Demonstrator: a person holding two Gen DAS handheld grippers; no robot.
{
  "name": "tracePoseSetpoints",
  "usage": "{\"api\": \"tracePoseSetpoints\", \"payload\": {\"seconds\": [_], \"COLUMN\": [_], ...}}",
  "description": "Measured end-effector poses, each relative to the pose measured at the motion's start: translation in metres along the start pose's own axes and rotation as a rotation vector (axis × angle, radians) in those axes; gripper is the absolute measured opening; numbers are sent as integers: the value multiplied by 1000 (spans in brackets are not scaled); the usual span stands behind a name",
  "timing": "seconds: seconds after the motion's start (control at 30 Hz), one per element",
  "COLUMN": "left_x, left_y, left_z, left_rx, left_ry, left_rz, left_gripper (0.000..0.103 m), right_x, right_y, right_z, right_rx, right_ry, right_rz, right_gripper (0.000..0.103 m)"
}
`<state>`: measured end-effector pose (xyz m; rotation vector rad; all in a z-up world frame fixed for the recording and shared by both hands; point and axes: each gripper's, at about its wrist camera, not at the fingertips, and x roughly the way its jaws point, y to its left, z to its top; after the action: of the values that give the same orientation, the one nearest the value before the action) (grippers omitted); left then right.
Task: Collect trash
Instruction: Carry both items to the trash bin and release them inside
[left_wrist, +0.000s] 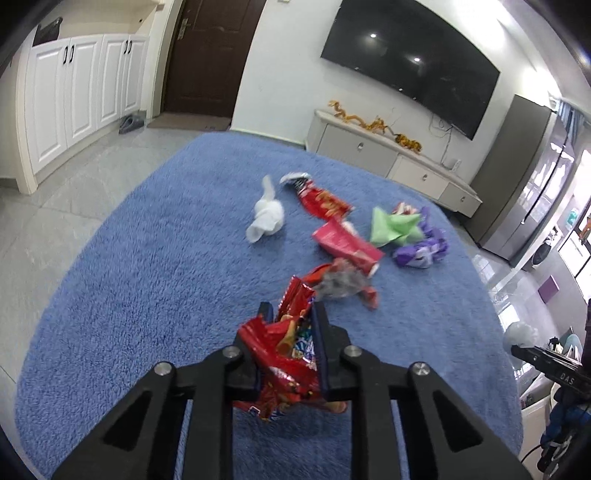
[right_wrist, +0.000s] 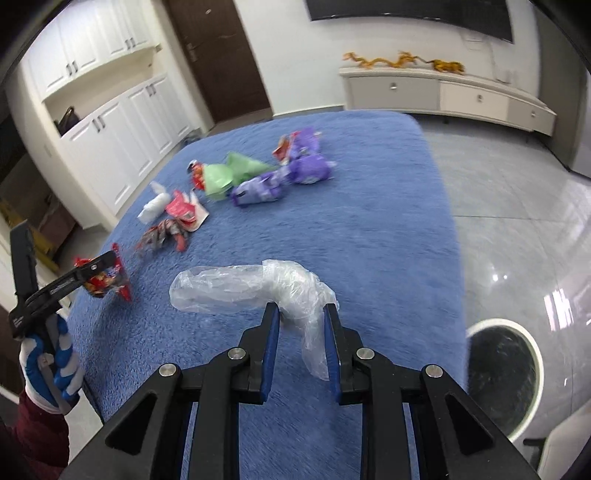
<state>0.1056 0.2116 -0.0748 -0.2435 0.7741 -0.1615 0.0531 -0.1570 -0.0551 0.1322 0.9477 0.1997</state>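
My left gripper (left_wrist: 291, 314) is shut on a crumpled red snack wrapper (left_wrist: 286, 354), held above the blue cloth-covered table (left_wrist: 147, 295); it also shows at the left of the right wrist view (right_wrist: 105, 275). My right gripper (right_wrist: 301, 314) is open, its fingers either side of a clear plastic bag (right_wrist: 251, 288) lying on the table. Further back lie more trash: a white tissue (left_wrist: 266, 216), red wrappers (left_wrist: 347, 245), a green wrapper (left_wrist: 393, 225), purple wrappers (left_wrist: 421, 251) and a red-and-silver wrapper (left_wrist: 343, 282).
A round white bin with a black liner (right_wrist: 502, 373) stands on the floor right of the table. White cabinets (left_wrist: 74, 92), a dark door (left_wrist: 210, 55), a wall TV (left_wrist: 410, 62) and a low sideboard (left_wrist: 388, 158) lie beyond. The tiled floor surrounds the table.
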Motion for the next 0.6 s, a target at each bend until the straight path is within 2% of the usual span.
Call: {"api": "tracePoseSetpoints", "payload": {"seconds": [0.23, 0.6], "left_x": [-35, -58], "left_y": [-36, -149], "left_z": [11, 9], "left_rx": [71, 278], "left_ry": [-67, -122], "left_rz": [-27, -54], "left_gripper": [19, 19], "right_x": [-34, -92], "right_y": [-18, -70], "right_z": [-4, -16], "right_rx": [30, 85], "right_ry": [-78, -190], "right_rz": [-20, -102], "right_gripper": [23, 23]}}
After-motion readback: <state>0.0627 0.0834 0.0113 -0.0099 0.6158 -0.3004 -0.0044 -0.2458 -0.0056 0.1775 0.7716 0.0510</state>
